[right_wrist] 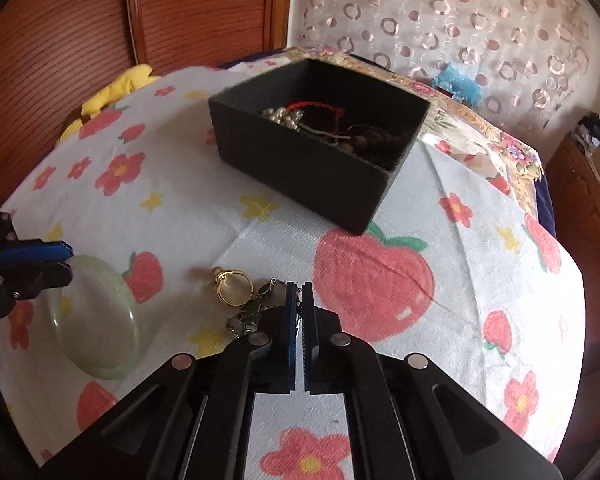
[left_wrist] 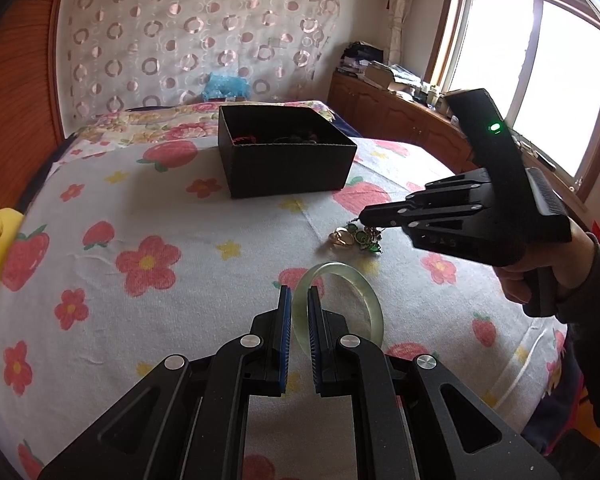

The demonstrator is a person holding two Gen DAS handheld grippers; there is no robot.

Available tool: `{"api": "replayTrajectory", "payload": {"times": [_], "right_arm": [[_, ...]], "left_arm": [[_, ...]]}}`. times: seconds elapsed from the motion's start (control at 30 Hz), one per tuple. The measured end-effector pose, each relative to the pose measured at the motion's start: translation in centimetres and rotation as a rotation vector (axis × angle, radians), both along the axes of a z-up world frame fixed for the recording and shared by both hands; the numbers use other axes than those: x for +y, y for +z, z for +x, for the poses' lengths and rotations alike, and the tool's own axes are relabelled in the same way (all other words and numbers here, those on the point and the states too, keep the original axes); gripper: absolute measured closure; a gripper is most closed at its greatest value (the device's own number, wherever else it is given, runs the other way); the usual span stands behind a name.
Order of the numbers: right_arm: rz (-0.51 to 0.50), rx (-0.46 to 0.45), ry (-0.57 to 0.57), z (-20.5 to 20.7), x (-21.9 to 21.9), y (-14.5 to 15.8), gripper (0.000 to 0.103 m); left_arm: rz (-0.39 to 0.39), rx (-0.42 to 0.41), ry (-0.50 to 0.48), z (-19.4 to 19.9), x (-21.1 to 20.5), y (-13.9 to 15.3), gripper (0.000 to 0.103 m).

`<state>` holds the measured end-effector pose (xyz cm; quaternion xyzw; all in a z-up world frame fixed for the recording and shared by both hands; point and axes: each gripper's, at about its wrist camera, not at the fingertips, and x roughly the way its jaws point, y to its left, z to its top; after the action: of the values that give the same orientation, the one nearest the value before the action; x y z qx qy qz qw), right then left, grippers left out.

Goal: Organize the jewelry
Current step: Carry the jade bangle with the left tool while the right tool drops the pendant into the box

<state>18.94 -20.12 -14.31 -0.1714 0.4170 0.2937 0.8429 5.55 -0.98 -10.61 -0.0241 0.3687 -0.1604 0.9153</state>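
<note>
Our left tool (left_wrist: pixel 298 300) pinches the jade bangle (left_wrist: pixel 356 286) by its rim above the bed (left_wrist: pixel 180 260); our right tool (right_wrist: pixel 300 296) has clamped a thin chain (right_wrist: pixel 299 312) of the green-and-gold cluster (right_wrist: pixel 246 304). Risks as we see them — the bangle swinging loose, the chain slipping before the black box (right_wrist: pixel 300 168).

Black hand-held gripper (left_wrist: pixel 298 300), blue pads (left_wrist: pixel 286 320), silver screws; dark sleeve (left_wrist: pixel 596 280).

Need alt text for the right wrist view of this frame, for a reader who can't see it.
The right claw is shut on a thin chain from a tangle of green-and-gold jewellery lying on a flower-and-strawberry printed bedsheet. Left of it, the left claw grips a pale green jade bangle. Behind stands an open black box holding pearls and a red cord.
</note>
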Motion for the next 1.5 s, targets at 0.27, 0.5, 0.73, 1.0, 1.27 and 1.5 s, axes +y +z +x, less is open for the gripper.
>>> {"api": "replayTrajectory", "payload": {"times": [0.27, 0.5, 0.73, 1.0, 1.27, 1.5], "right_arm": [[0.062, -0.110, 0.024, -2.1, -0.6, 5.3, 0.100], [0.091, -0.151, 0.027, -2.2, -0.7, 7.3, 0.100], [0.135, -0.176, 0.003, -0.6, -1.1, 7.9, 0.100], [0.206, -0.199, -0.023, 2.8, -1.6, 8.5, 0.100], [0.265, -0.210, -0.019, 6.2, -1.5, 9.1, 0.100], [0.294, -0.187, 0.005, 8.3, -1.2, 8.5, 0.100]], "left_arm": [[-0.003, -0.006, 0.004, 0.1, 0.1, 0.1, 0.096], [0.005, -0.031, 0.012, 0.7, 0.4, 1.2, 0.096], [0.028, -0.059, 0.002, 2.7, 0.1, 3.0, 0.096], [0.045, -0.079, -0.006, 6.2, -0.4, 4.7, 0.096], [0.043, -0.106, -0.005, 9.5, 0.0, 6.8, 0.096], [0.036, -0.136, 0.005, 12.5, 0.6, 8.5, 0.096]]}}
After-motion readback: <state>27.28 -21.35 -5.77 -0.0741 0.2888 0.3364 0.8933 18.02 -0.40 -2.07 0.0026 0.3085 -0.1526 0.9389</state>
